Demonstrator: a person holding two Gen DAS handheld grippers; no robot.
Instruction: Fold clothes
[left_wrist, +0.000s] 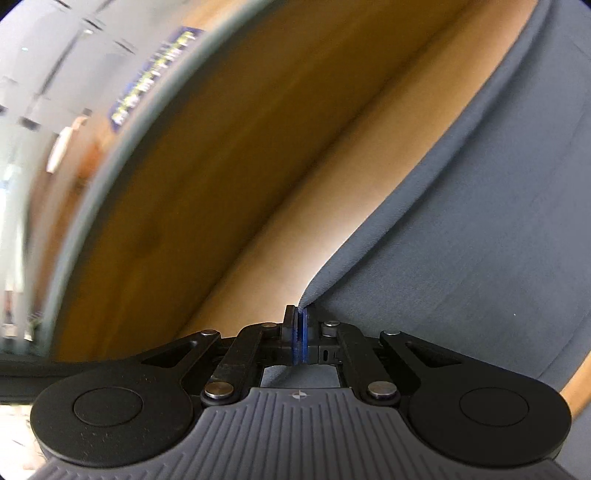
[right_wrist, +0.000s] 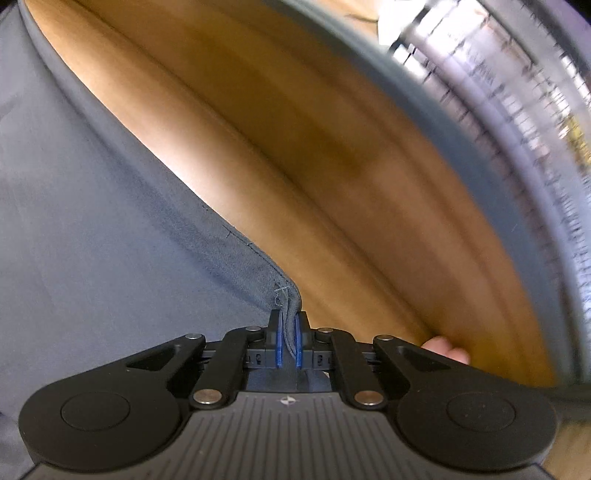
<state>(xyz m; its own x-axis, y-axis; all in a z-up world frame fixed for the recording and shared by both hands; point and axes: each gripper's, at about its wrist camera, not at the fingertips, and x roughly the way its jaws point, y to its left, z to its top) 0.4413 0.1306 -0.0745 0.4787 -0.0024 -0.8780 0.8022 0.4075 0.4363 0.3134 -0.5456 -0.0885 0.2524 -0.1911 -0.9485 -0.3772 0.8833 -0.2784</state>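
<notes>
No containers in view. Left gripper (left_wrist: 300, 326) pinches the grey garment (left_wrist: 480, 221) at its corner, lower centre; right gripper (right_wrist: 289, 332) is clamped on its stitched hem. The cloth drapes over a tan wooden table (left_wrist: 221, 166); the room beyond is blurred.

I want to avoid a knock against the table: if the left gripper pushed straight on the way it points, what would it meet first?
Probably the wooden table. The left gripper is shut on the edge of the grey garment, and beyond its tips lies bare tabletop beside the cloth; how near is unclear.
</notes>
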